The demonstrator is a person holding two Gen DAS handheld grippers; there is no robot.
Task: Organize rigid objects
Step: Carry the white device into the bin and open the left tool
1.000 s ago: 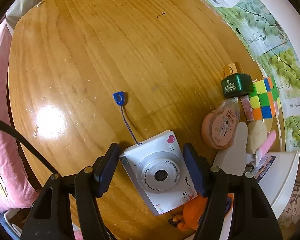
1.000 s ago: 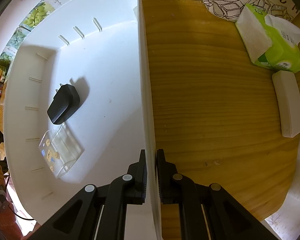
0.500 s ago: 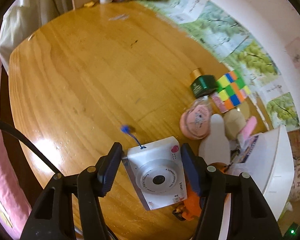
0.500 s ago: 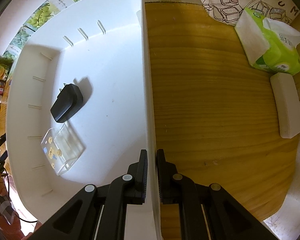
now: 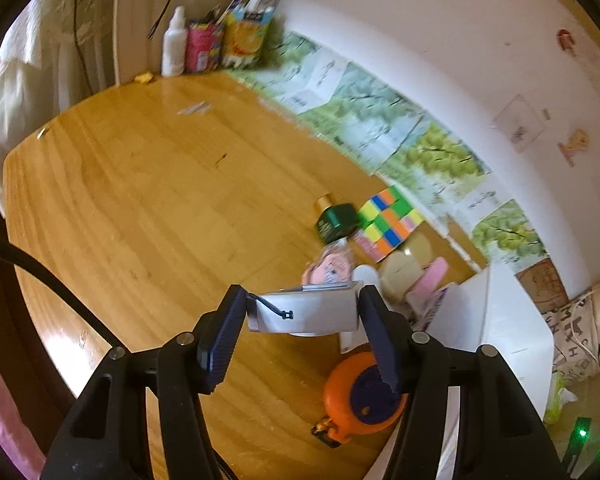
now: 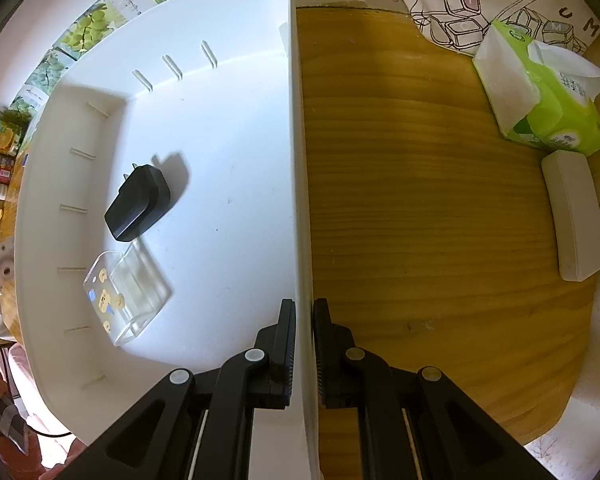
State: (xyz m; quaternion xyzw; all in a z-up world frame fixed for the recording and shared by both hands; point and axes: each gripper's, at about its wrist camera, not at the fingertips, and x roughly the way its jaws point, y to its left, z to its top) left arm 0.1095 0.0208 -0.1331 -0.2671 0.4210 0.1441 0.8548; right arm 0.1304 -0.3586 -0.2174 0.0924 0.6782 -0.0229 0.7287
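Left wrist view: our left gripper (image 5: 302, 312) has the toy camera (image 5: 304, 314) clear of the wooden table (image 5: 148, 200), jaws closing on its sides so it can't slip.

Right wrist view: our right gripper (image 6: 304, 320) is pinched tight on the white bin (image 6: 298, 160) wall, probably steadying it; charger (image 6: 138, 202) and clear case (image 6: 126, 294) sit near its left wall.

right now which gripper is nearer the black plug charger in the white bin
Right. The right gripper clamps the white plastic bin's wall, with the black plug charger lying just inside. The left gripper holds a white toy camera outside the bin.
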